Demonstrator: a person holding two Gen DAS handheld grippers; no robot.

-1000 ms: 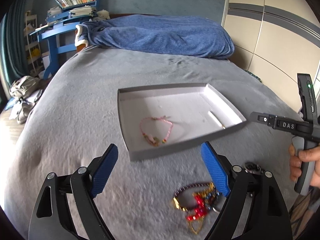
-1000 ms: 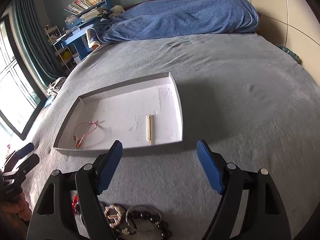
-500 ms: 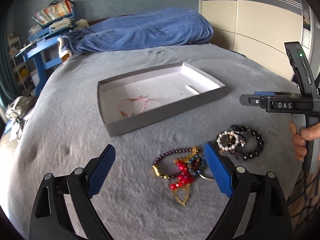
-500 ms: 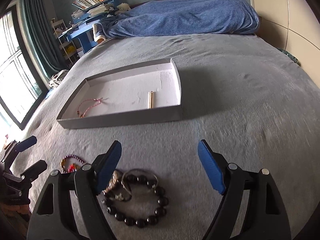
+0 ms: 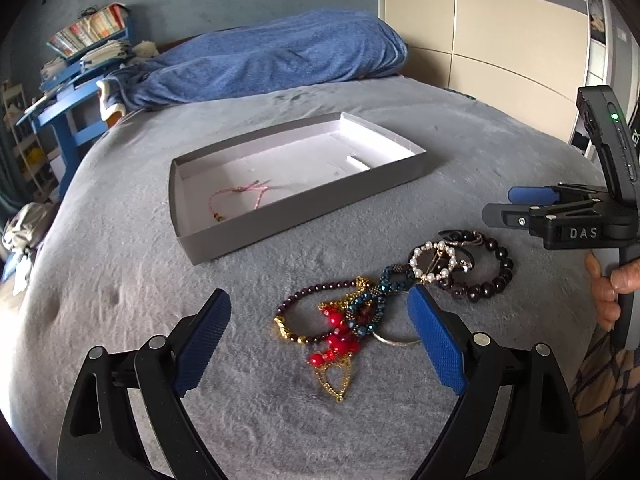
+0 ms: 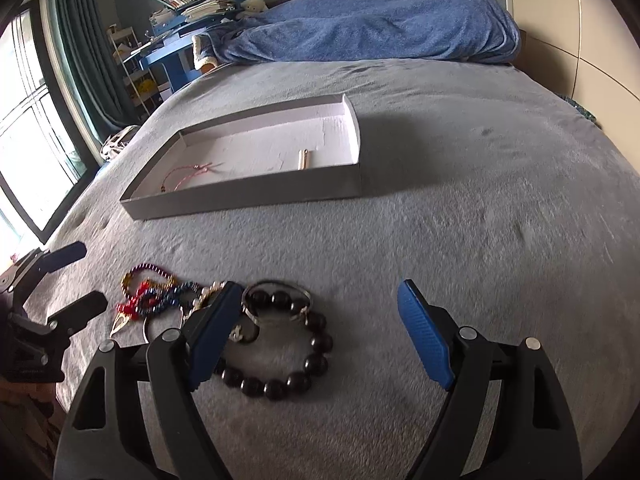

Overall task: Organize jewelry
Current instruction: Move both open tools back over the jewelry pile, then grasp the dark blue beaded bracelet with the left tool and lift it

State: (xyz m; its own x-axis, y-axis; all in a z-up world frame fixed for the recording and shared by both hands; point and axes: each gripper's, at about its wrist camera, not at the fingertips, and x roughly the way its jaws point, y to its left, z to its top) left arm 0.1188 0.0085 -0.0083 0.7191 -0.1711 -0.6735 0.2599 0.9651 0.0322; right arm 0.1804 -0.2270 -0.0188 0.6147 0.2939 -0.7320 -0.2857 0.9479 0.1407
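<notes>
A grey shallow box (image 5: 320,204) (image 6: 248,200) lies on the bed and holds a pink string bracelet (image 5: 236,196) (image 6: 188,172) and a small gold bar (image 6: 302,159). A jumble of jewelry lies in front of it: a red bead piece with a gold heart pendant (image 5: 334,344), a blue beaded chain (image 5: 378,296), a pearl ring (image 5: 434,260) and a black bead bracelet (image 5: 484,276) (image 6: 288,364). My left gripper (image 5: 320,344) is open over the red and blue pieces. My right gripper (image 6: 320,336) is open over the black bracelet.
The bed has a grey blanket (image 6: 480,200). A blue duvet (image 5: 272,64) is heaped at the far end. A blue desk with books (image 5: 72,80) stands at the far left, cupboard doors (image 5: 500,32) at the right, a window (image 6: 32,152) at the left.
Both grippers have pulled back and lowered from the box toward the jewelry pile, which now lies between their fingers. Both stayed open.
</notes>
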